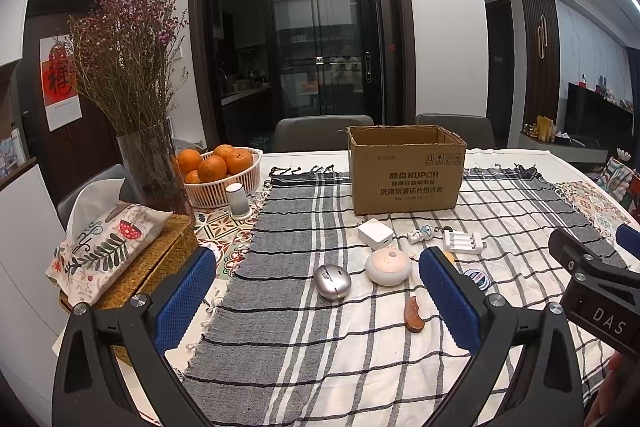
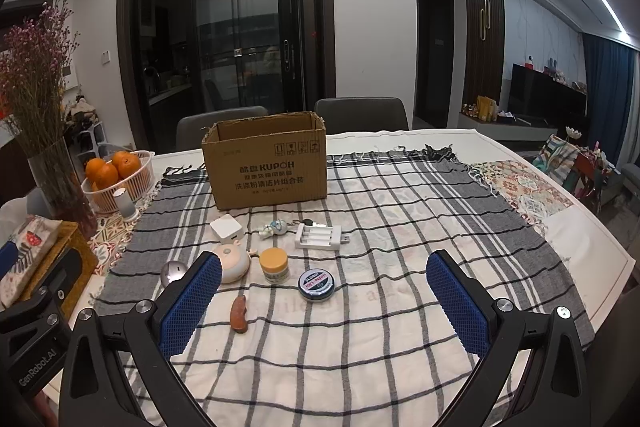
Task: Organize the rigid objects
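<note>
An open cardboard box (image 1: 406, 171) (image 2: 266, 165) stands on the checked cloth at the back. In front of it lie a white cube charger (image 1: 375, 233) (image 2: 227, 228), a small figurine keychain (image 1: 424, 235) (image 2: 275, 228), a white battery charger (image 1: 464, 242) (image 2: 320, 237), a pale round device (image 1: 388, 265) (image 2: 234, 263), a silver oval case (image 1: 332, 282) (image 2: 172, 271), a yellow-lidded jar (image 2: 274, 264), a round black tin (image 1: 477, 278) (image 2: 317, 285) and a brown wooden piece (image 1: 414, 314) (image 2: 239, 314). My left gripper (image 1: 318, 301) and right gripper (image 2: 324, 303) both hover open and empty above the near cloth.
At the left stand a glass vase of dried flowers (image 1: 150, 163), a white basket of oranges (image 1: 222, 183) (image 2: 120, 179), a small white cylinder (image 1: 238, 201) and a tissue pouch on a woven box (image 1: 112, 243). Grey chairs (image 1: 320, 133) sit behind the table.
</note>
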A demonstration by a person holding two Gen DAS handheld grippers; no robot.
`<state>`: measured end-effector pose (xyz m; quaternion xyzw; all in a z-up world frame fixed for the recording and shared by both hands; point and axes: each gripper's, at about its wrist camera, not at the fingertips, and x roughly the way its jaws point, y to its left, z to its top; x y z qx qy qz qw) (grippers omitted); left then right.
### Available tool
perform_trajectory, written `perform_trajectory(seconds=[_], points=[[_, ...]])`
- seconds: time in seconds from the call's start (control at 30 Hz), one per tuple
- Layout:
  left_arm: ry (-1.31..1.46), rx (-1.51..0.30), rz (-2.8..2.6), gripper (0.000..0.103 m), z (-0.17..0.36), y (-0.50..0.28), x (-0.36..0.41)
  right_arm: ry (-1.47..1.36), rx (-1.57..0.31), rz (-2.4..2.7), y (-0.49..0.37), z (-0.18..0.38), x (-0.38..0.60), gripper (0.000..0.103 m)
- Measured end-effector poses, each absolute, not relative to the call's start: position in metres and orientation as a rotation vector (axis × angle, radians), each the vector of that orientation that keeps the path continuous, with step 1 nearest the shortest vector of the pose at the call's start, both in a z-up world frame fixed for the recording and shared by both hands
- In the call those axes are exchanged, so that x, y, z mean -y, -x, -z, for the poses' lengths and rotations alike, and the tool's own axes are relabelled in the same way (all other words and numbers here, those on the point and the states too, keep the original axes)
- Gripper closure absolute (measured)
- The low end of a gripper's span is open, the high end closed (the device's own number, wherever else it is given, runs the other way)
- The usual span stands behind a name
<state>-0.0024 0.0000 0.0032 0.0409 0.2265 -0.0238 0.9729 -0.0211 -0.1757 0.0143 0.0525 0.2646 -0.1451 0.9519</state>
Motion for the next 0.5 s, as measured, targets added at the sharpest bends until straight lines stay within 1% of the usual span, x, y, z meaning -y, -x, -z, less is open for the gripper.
perform_trajectory(seconds=[0.5], points=[[-0.078, -0.464, 0.053, 0.000, -0.0017, 0.0013, 0.0013, -0.106, -0.538, 0.295, 0.0207, -0.0132, 0.1757, 0.000]])
